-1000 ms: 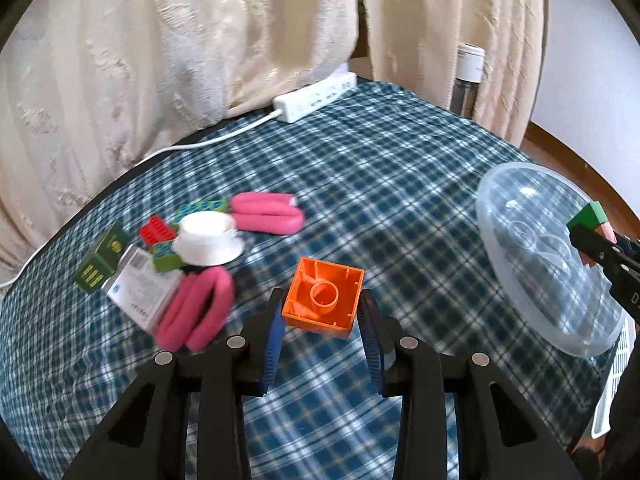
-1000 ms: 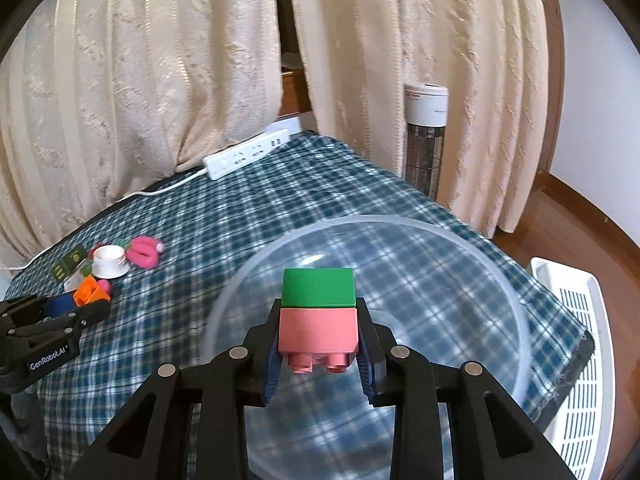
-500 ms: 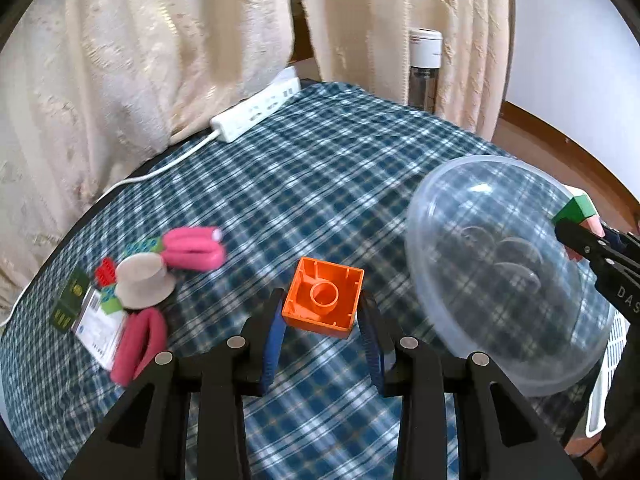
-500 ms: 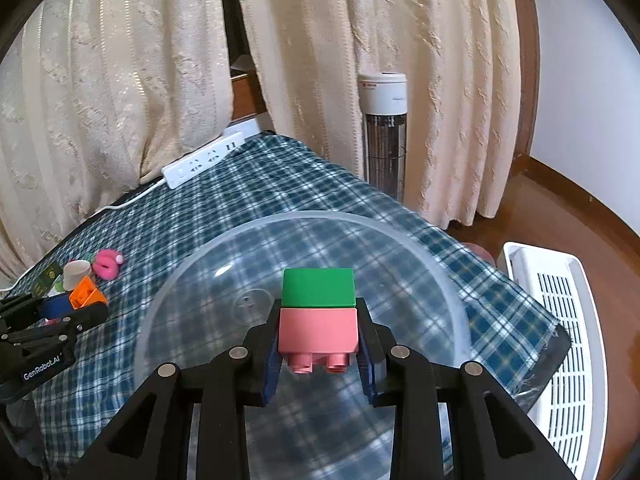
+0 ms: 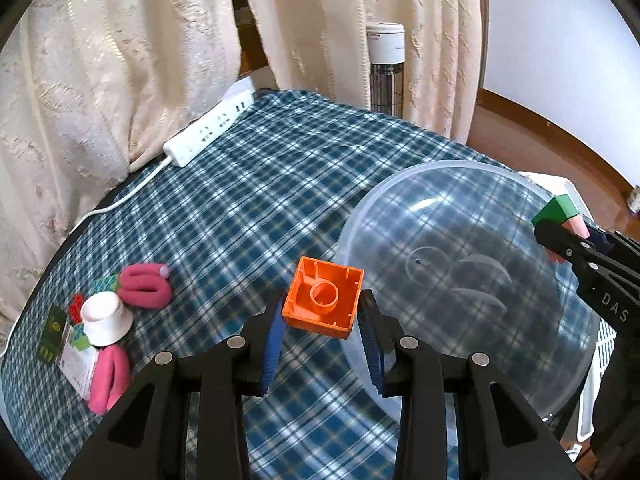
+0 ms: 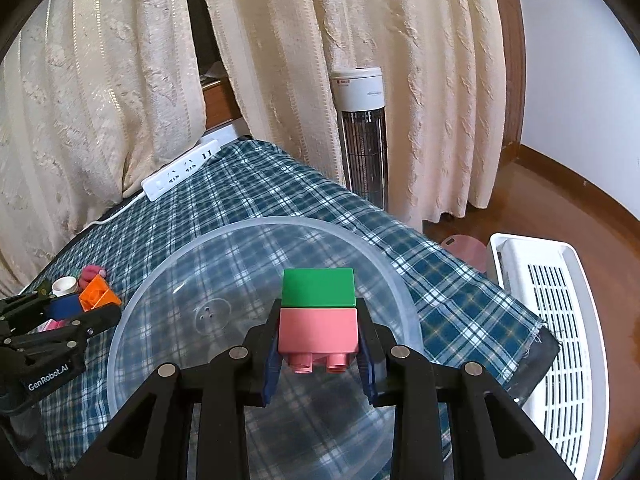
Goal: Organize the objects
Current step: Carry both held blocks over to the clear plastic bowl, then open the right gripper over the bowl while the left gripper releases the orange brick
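Note:
My left gripper (image 5: 322, 322) is shut on an orange brick (image 5: 322, 303), hollow underside facing the camera, held above the plaid cloth just left of a clear plastic bowl (image 5: 460, 280). My right gripper (image 6: 319, 338) is shut on a pink brick (image 6: 318, 334) with a green brick (image 6: 319, 287) stacked on it, held over the bowl (image 6: 256, 312). In the left wrist view the right gripper (image 5: 560, 230) shows at the bowl's right rim. In the right wrist view the left gripper (image 6: 86, 306) and orange brick (image 6: 98, 298) sit at the bowl's left edge.
Left on the cloth lie pink foam rollers (image 5: 144, 286), a white cap (image 5: 105, 316), small boxes (image 5: 74, 356) and a red piece. A white power strip (image 5: 210, 130) lies at the far edge by the curtains. A white basket (image 6: 548, 344) and heater (image 6: 362, 132) stand on the floor.
Both grippers have shifted right across the table with their bricks. The bowl now sits closer beside the orange brick, and the pile of items has slid toward the left edge.

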